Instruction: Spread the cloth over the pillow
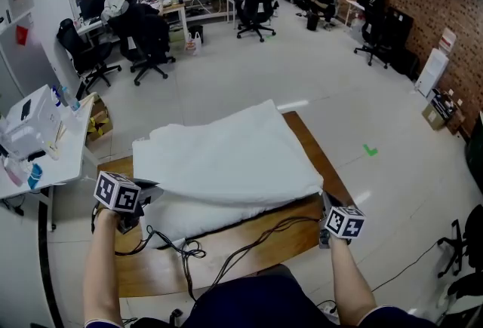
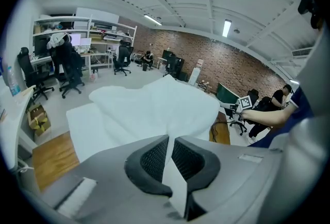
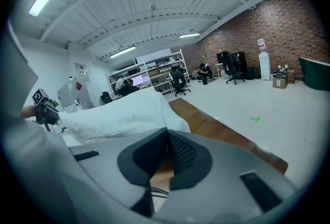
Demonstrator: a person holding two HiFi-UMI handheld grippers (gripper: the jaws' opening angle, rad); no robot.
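While the left claw [image 2: 169,141] is clamped on a fold of the white cloth [image 1: 226,160] at the left edge of the worktop [image 1: 256,247], the right claw [image 3: 166,138] has its jaws pressed together at the near right corner, just beside the cloth's corner. Whether it pinches any fabric cannot be told. Black cables [image 1: 234,259] trail over the bare wood along the near edge. Behind them lies the pillow [image 1: 189,219], its near side showing beneath the cloth, which covers the rest and reaches toward the far edge. Beyond, office chairs [image 1: 151,44] stand on the floor.
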